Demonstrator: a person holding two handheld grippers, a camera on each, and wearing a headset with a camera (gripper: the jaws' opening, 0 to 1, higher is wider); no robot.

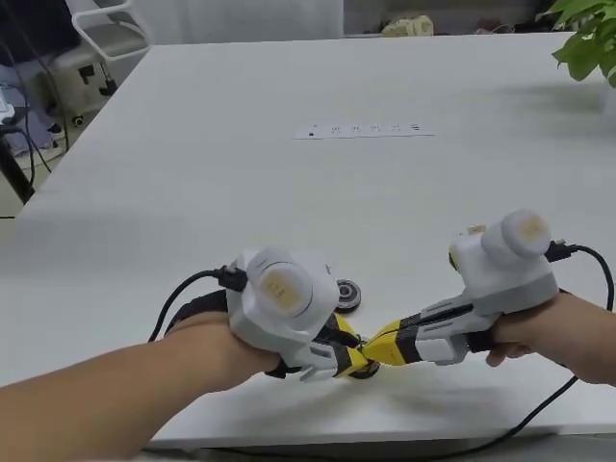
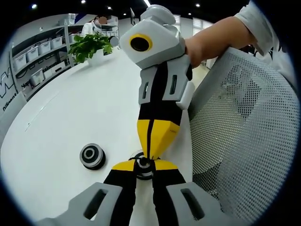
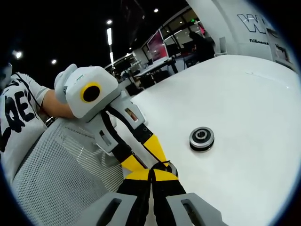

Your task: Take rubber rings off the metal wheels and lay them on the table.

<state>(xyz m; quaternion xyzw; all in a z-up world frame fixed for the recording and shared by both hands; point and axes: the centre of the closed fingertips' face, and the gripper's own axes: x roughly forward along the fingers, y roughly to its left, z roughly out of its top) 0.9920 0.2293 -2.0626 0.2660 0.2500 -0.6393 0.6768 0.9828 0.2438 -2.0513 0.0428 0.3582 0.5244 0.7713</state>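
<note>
A metal wheel (image 2: 143, 168) with a black rubber ring sits low over the white table (image 1: 289, 192), near its front edge. My left gripper (image 1: 348, 358) (image 2: 144, 165) is shut on this wheel, one yellow tip on each side. My right gripper (image 1: 371, 348) (image 3: 151, 173) meets it head-on with its jaws pressed together on the ring's edge at the wheel (image 3: 169, 168). A second ringed wheel (image 1: 345, 294) (image 2: 92, 156) (image 3: 201, 139) lies flat on the table just beyond the two grippers.
A grey mesh chair back (image 2: 244, 132) (image 3: 61, 174) stands close behind the grippers at the table's near edge. A green plant (image 1: 587, 38) (image 2: 87, 44) is at the far right corner. A small printed strip (image 1: 364, 130) lies mid-table.
</note>
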